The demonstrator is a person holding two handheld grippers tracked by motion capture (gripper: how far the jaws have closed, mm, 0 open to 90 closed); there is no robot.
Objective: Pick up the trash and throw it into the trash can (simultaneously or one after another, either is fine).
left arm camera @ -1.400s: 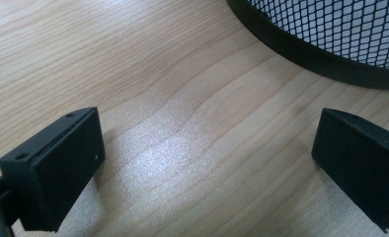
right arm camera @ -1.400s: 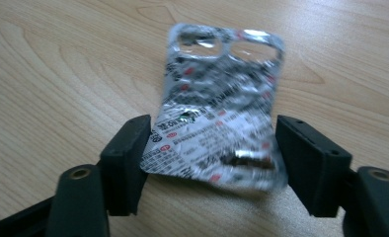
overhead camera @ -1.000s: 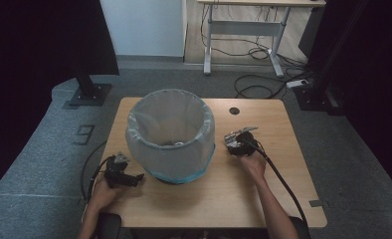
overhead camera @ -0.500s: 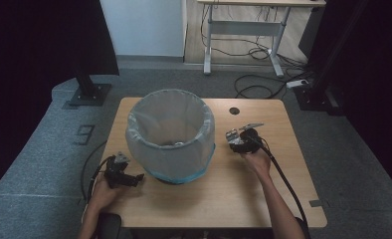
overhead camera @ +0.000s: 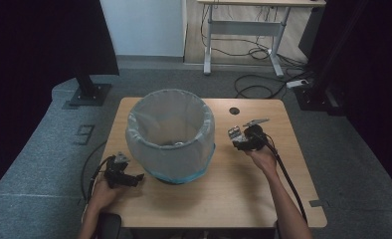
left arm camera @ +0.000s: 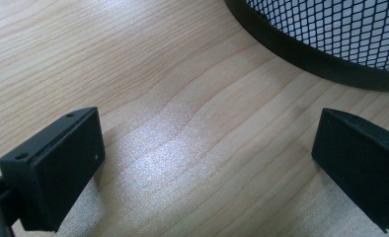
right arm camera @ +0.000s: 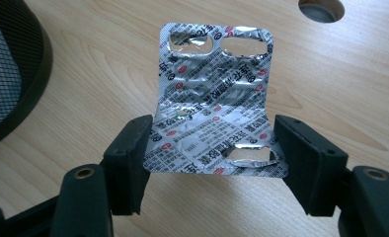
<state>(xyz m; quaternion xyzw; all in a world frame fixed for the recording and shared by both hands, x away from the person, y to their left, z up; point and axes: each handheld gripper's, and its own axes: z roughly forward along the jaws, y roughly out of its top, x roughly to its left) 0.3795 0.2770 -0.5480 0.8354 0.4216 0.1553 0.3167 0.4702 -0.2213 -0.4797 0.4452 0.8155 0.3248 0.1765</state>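
Pill pack [right arm camera: 214, 98], pinched edgewise by the right gripper [right arm camera: 212, 163], could slip out before reaching the bin [overhead camera: 170, 132]; left gripper [left arm camera: 207, 168] spread, idle near the table's [overhead camera: 244, 199] front-left corner.

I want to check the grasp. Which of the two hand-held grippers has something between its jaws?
The right hand-held gripper: its jaws clamp a silver blister pack by its side edges. The left hand-held gripper is open over the table.

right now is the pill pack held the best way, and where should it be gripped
Yes, by my reading. The right gripper clamps the pill pack across its two long edges near the lower end, coming from below. The foil sheet is flat, thin and bent, so pinching the edges seems steadier than its crinkled face.
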